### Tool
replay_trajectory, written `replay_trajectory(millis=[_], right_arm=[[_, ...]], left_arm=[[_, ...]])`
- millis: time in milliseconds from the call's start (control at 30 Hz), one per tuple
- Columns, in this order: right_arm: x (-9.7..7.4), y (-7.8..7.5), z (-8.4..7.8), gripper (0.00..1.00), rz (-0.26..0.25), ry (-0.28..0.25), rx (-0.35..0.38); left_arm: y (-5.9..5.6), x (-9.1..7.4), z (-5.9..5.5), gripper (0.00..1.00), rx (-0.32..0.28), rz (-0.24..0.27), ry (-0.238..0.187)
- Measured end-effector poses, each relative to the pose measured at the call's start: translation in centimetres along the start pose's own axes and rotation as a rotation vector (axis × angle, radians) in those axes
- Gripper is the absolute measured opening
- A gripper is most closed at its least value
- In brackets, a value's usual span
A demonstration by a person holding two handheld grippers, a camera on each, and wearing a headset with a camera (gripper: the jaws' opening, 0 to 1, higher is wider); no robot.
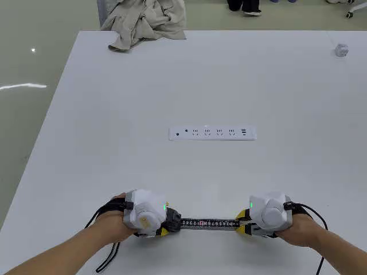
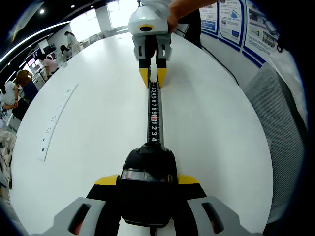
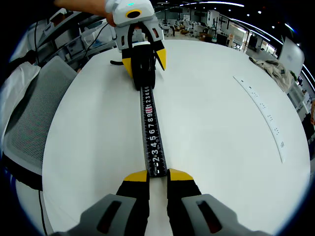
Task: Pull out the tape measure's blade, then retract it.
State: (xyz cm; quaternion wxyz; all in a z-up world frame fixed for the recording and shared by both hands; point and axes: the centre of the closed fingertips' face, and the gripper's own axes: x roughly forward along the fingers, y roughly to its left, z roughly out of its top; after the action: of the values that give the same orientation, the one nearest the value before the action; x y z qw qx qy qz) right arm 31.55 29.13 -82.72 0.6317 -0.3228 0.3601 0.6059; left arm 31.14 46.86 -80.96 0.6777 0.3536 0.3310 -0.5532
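A black tape measure case [image 2: 148,184] sits between the yellow-tipped jaws of my left gripper [image 1: 165,223], which is shut on it. Its black blade [image 1: 207,223] with white numbers runs flat over the white table to my right gripper [image 1: 241,223]. The right gripper [image 3: 157,175] is shut on the blade's end. In the left gripper view the blade [image 2: 153,116] stretches ahead to the right gripper [image 2: 153,77]. In the right gripper view the blade [image 3: 150,132] leads to the case [image 3: 142,69] held by the left gripper [image 3: 143,58].
A white power strip [image 1: 212,133] lies mid-table beyond the grippers. A beige garment [image 1: 146,22] is heaped at the far edge, and a small white object [image 1: 342,50] sits far right. A grey mesh chair [image 3: 34,113] stands beside the table's near edge.
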Motion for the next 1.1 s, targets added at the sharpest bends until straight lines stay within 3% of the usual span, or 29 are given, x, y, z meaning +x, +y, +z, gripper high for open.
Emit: replay_trajectory(millis=[1100], right_arm=[[-2.3, -0.3, -3.5, 0.11, -0.019, 0.028, 0.012]], left_arm=[[-0.1, -0.1, 0.1, 0.38, 0.003, -0.005, 0.004]])
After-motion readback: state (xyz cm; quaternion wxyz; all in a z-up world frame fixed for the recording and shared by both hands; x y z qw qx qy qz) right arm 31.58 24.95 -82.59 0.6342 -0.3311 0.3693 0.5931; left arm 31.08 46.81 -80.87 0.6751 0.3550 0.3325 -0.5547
